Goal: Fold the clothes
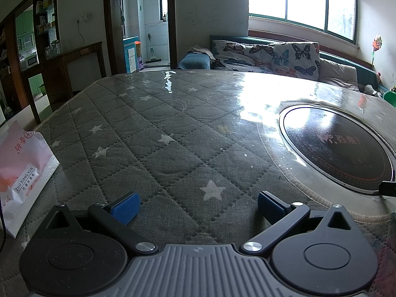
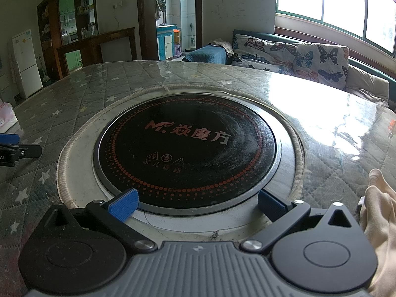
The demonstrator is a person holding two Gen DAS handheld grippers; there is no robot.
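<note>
Two tools, left tool (image 1: pixel 198 205) and right tool (image 2: pixel 196 204), hover level over the table (image 1: pixel 153 133) (fingers spread, empty).

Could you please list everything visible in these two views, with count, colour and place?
Quilted star-patterned table cover under clear sheet: one, grey, whole tabletop.
Round black glass heating plate: one, black with red dots, set into the table ahead of the right gripper.
Pink-and-white paper bag: one, table's left edge.
Cream cloth garment: one, far right of the right view.
Butterfly-print sofa cushions: white, multicoloured, under the window.
White fridge: one, far left.
Left gripper: blue-padded fingers open, empty.
Right gripper: fingers open, empty.
</note>
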